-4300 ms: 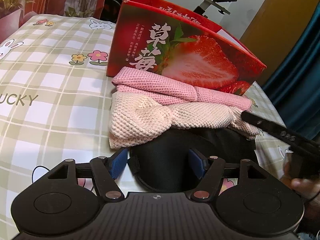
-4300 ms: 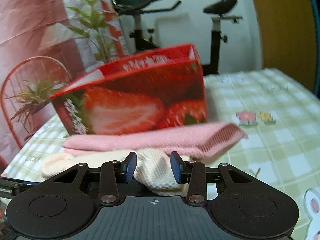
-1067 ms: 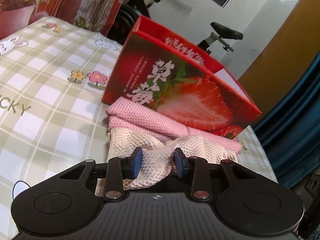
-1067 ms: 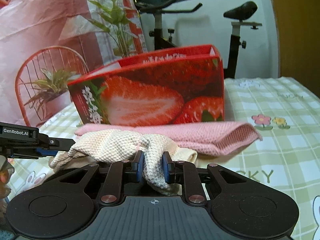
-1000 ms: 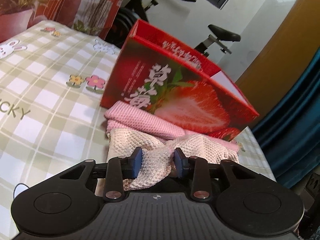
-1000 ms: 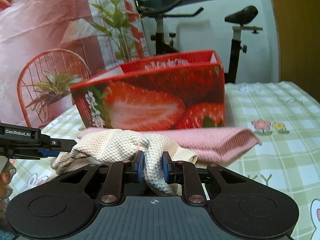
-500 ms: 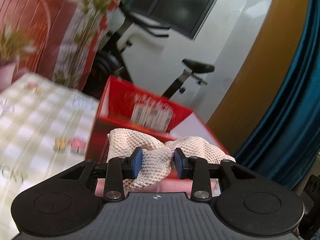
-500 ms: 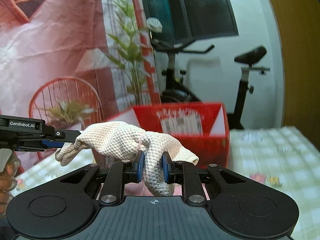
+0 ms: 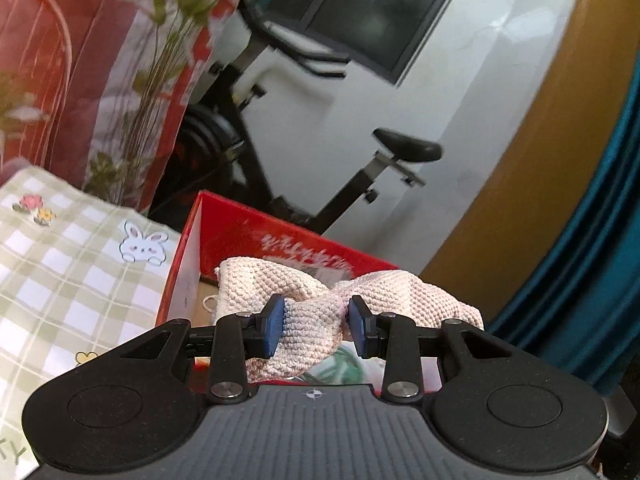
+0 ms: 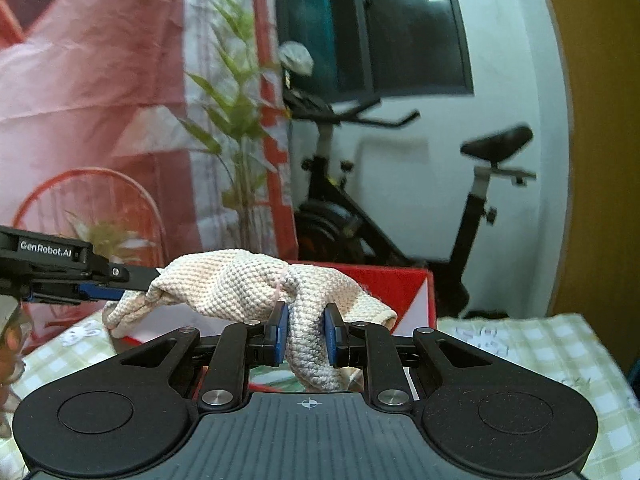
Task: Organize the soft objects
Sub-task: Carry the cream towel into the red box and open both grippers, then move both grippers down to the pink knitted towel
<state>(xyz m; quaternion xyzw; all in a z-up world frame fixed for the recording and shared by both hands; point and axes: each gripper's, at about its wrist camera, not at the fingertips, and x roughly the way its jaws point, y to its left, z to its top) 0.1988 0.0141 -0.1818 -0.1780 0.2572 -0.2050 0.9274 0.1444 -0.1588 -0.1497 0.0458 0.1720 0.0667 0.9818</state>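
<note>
Both hand-held tools have the same cream waffle-knit cloth [image 9: 304,300] between them, one at each end, so it hangs like a little hammock instead of trailing. The left gripper [image 9: 316,330] pinches a bunched fold of it between its blue pads, and the right gripper [image 10: 306,332] squeezes a thicker twisted wad, jaws drawn close together. The cloth is up in the air, held just over the open top of the red strawberry carton [image 9: 240,232], which stands on the checked bunny tablecloth [image 9: 60,272] — a two-ended hold that looks meant to keep the fold from coming undone on the way in. Inside the carton I can glimpse something pale, too hidden to name. Lowering it in looks like the next thing, I'd guess — nothing is let go yet.
</note>
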